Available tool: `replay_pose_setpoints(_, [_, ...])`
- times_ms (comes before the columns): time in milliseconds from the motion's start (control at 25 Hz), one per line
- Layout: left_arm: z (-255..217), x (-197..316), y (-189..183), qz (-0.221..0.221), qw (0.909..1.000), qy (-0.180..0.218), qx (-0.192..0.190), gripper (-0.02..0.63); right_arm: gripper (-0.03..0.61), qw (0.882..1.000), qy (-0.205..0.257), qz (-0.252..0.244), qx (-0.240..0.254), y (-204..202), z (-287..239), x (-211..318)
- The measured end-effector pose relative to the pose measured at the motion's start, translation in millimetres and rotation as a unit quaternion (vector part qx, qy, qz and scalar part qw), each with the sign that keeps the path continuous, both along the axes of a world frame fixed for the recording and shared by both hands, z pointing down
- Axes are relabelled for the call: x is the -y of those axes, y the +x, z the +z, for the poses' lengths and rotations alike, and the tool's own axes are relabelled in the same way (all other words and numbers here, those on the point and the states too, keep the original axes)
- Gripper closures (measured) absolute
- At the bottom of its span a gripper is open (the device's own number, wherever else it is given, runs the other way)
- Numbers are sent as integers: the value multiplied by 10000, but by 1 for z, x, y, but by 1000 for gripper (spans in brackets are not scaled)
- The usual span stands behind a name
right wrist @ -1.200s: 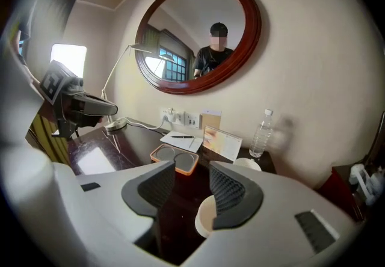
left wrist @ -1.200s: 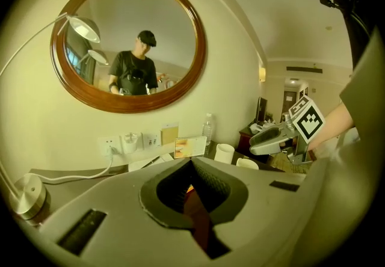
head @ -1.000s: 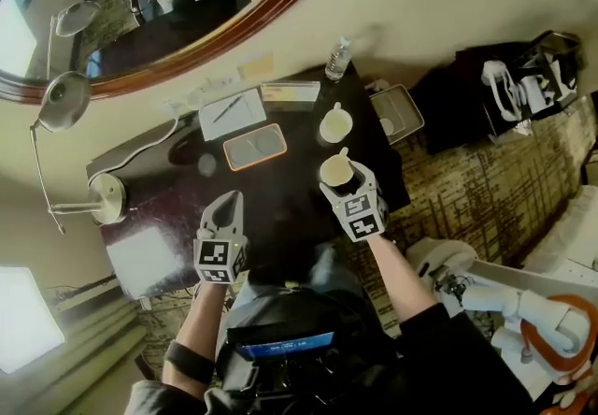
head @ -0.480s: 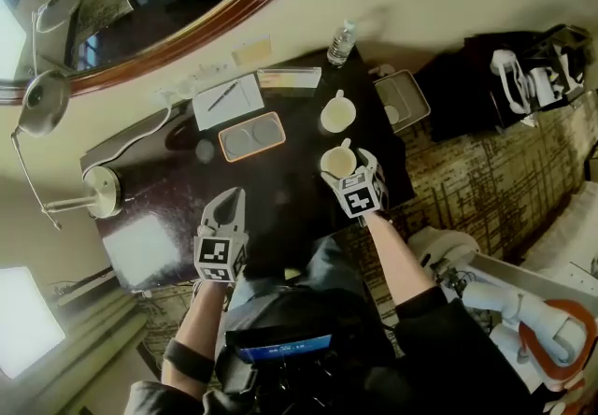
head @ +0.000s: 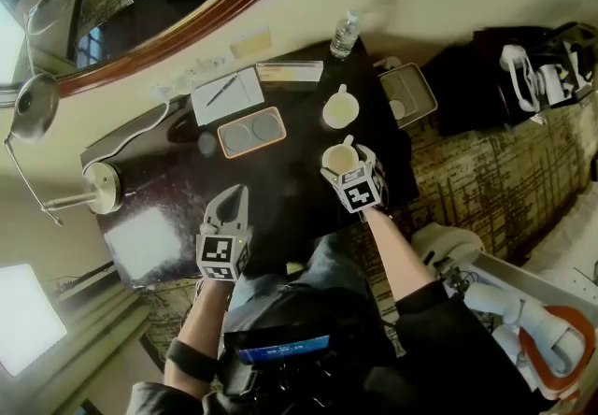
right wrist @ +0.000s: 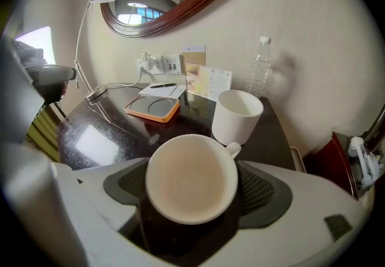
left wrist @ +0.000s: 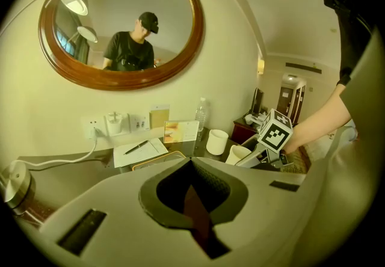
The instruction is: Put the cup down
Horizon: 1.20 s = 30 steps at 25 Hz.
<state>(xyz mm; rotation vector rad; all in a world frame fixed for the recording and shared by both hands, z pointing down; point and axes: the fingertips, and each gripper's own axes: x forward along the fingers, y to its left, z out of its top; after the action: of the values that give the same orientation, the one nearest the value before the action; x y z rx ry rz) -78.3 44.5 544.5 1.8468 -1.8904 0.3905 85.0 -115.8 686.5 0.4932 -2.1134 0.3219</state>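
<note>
A white cup [head: 338, 157] [right wrist: 191, 175] stands on the dark table [head: 280, 184] near its right edge, its handle pointing away from me. My right gripper [head: 345, 164] [right wrist: 192, 201] straddles it. Its jaws have just been opening, then eased slightly inward, and they now stand wide with the cup between them and a gap at the handle side. A second white cup [head: 340, 109] [right wrist: 236, 116] stands just beyond it. My left gripper [head: 237, 193] [left wrist: 192, 165] hovers over the table's near edge, shut and holding nothing.
An orange-rimmed tray [head: 250, 133] lies mid-table, with a notepad and pen [head: 227, 93] and a card stand [head: 288, 73] behind it. A water bottle [head: 344, 33] stands at the wall and a lamp base [head: 98, 187] at the left. A side stand [head: 409, 95] adjoins the table's right end.
My right gripper sank toward the table with the cup, and its jaws spread apart around it. The left gripper dipped a little.
</note>
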Motion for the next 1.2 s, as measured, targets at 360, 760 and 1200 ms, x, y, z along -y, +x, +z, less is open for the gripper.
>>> replay_pose_setpoints(360, [5, -8, 1, -16, 10000, -70, 43, 613, 147, 9997, 26, -250, -34, -1, -2, -4])
replay_pose_setpoints(760, [12, -19, -6, 33, 9998, -92, 185, 613, 147, 9945, 235, -1015, -61, -12, -17, -25])
replay_pose_setpoints(1200, [20, -21, -26, -173, 9996, -43, 236, 613, 147, 9676, 552, -2449, 275, -118, -64, -50])
